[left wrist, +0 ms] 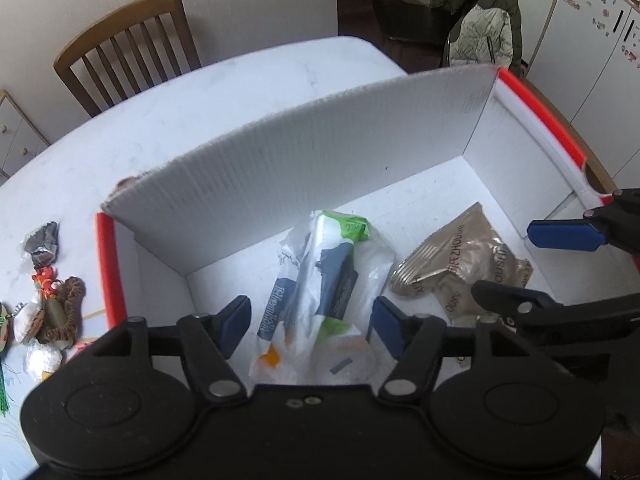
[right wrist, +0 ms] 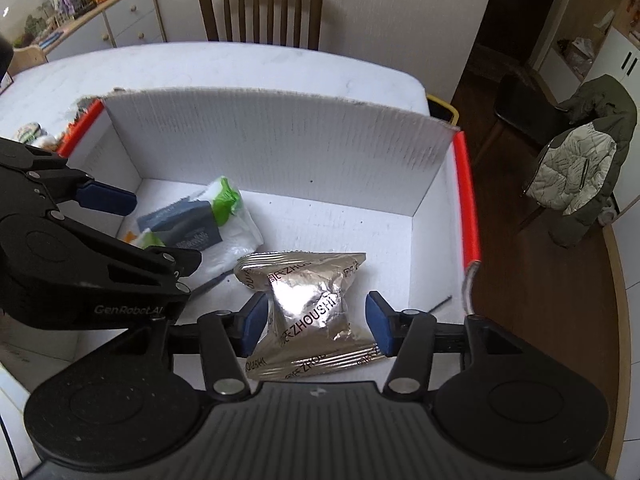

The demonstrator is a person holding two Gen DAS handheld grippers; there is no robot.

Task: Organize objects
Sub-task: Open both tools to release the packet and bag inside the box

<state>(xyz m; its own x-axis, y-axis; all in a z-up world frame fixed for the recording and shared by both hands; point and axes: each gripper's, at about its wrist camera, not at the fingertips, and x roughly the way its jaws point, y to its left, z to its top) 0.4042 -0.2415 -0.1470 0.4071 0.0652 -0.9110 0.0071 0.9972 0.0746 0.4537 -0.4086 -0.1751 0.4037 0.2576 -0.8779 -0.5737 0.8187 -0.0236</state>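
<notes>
A white corrugated box (left wrist: 320, 152) (right wrist: 280, 132) with red-edged rims stands open on the white table. On its floor lie a white plastic bag with green and blue print (left wrist: 328, 276) (right wrist: 200, 220) and a crinkled silver foil packet (left wrist: 460, 268) (right wrist: 312, 304). My left gripper (left wrist: 310, 328) (right wrist: 148, 232) is open above the plastic bag, its blue pads either side of it. My right gripper (right wrist: 316, 326) (left wrist: 532, 264) is open just over the foil packet, fingers astride it without squeezing it.
Small trinkets (left wrist: 52, 300) and a dark wrapped item (left wrist: 42, 244) lie on the table left of the box. A wooden chair (left wrist: 128, 48) (right wrist: 260, 4) stands behind the table. A jacket hangs on a chair (right wrist: 580, 152) to the right, and a cabinet (right wrist: 120, 20) stands at the back left.
</notes>
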